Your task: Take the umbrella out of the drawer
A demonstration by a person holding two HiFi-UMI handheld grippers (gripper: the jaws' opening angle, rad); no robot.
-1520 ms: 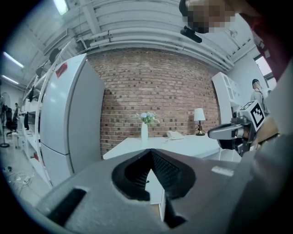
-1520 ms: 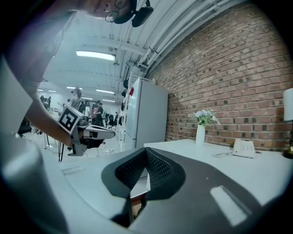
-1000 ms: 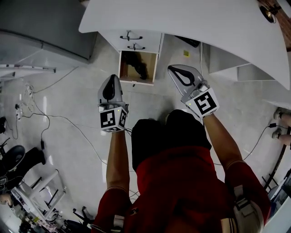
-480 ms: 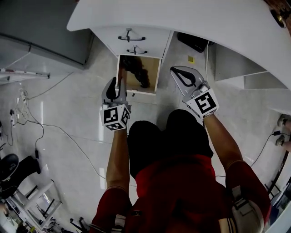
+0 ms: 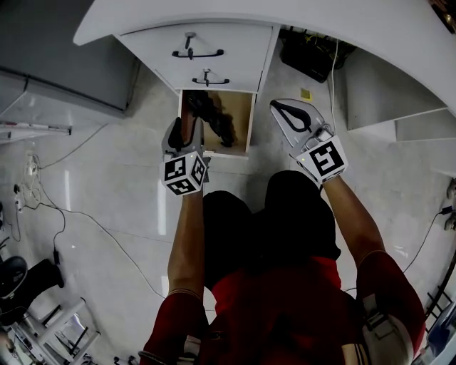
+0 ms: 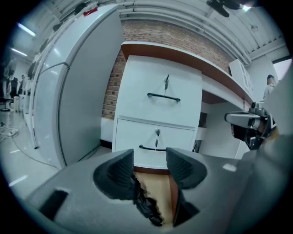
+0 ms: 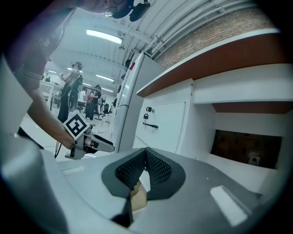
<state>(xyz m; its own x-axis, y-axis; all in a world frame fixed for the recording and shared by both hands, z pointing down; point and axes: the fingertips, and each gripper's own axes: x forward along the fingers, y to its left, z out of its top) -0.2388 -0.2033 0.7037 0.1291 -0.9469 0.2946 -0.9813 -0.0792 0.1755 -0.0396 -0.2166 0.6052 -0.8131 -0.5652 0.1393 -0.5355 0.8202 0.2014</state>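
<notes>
Both grippers are sinking toward the open drawer (image 5: 217,152), which is showing nearer in the head view than a second ago as the person is crouching to it. The left gripper (image 5: 182,130) is hanging over the drawer's left front corner, and its jaws have just been opening. They are standing apart with nothing between the pads, and the umbrella (image 5: 212,117) is showing only beyond the gap. The right gripper (image 5: 296,120) is hovering just right of the drawer, jaws pressed together and grasping nothing. The umbrella, a dark crumpled bundle, is lying inside the drawer along its left side, running from back to front.

Trouble is probably waiting at the drawer's front rim. Coming in this low, the left jaws could be knocking the rim or the left wall before reaching the bundle. Pinching only loose fabric could be leaving the umbrella sagging, slipping free or snagging on the wall during the lift. The two closed drawers (image 5: 206,71) are sitting directly above the drawer's back, so a steep lift could be bumping their handles.

Around the drawer a pale glossy floor (image 5: 107,185) is spreading, with cables (image 5: 30,175) trailing well to its left. A white desk top (image 5: 285,14) is curving over it, a grey cabinet (image 5: 57,43) is standing to its left, a black box (image 5: 310,53) is sitting to its right, and a brick wall (image 6: 114,82) is rising behind.
</notes>
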